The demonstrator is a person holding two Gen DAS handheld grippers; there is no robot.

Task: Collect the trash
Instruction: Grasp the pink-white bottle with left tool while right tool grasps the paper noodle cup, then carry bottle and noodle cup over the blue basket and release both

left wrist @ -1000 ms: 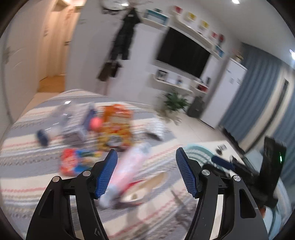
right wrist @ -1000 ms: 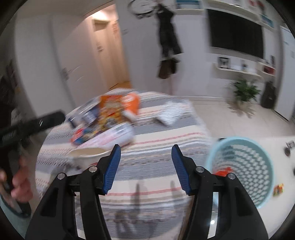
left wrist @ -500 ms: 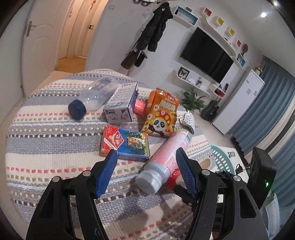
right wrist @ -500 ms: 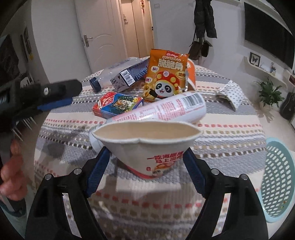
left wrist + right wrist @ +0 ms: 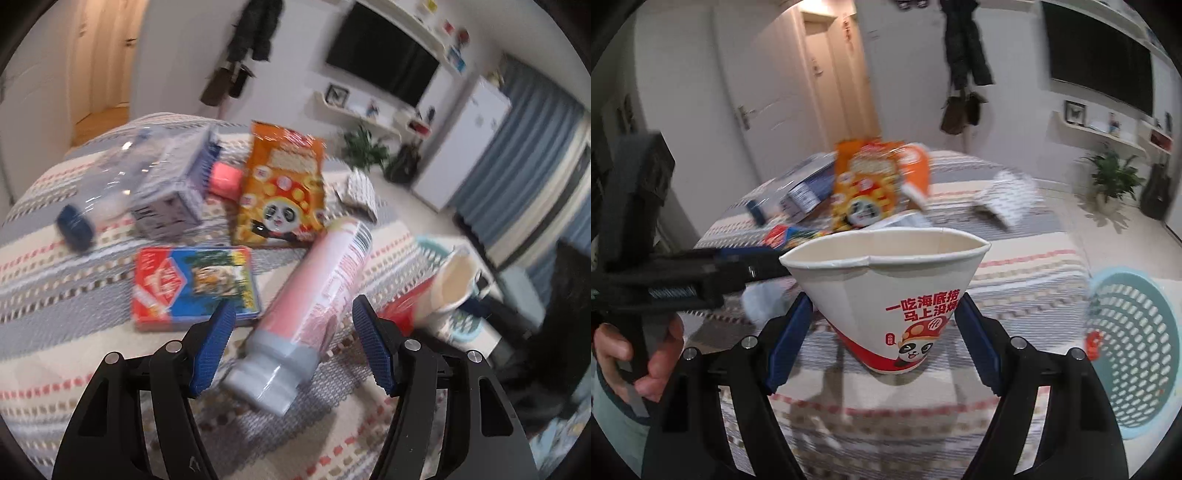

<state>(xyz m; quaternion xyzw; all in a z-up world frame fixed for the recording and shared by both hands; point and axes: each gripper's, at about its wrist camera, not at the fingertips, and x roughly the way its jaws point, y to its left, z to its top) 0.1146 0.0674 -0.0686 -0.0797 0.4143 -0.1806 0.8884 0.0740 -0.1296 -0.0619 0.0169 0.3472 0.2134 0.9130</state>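
Note:
A white and red paper cup point(image 5: 897, 295) with a creased rim sits between the fingers of my right gripper point(image 5: 884, 298). The jaws are closing and both pads touch its sides. The same cup point(image 5: 448, 284) shows tilted at the right of the left wrist view. A pink bottle point(image 5: 317, 291) with a grey cap lies on the striped tablecloth point(image 5: 74, 332). My left gripper point(image 5: 293, 304) stands open around its cap end, pads clear of it. A turquoise basket point(image 5: 1137, 332) stands on the floor to the right of the table.
Behind the bottle lie a red and blue flat box point(image 5: 192, 284), an orange panda snack bag point(image 5: 280, 192), a grey carton point(image 5: 173, 199), a clear bottle with a blue cap point(image 5: 103, 184) and a dotted packet point(image 5: 360, 188). A hand point(image 5: 639, 350) holds the left gripper's handle.
My left gripper has come down and closer, so the pink bottle's cap now lies between its fingers. My right gripper opened wider, moved in around the paper cup and now touches it.

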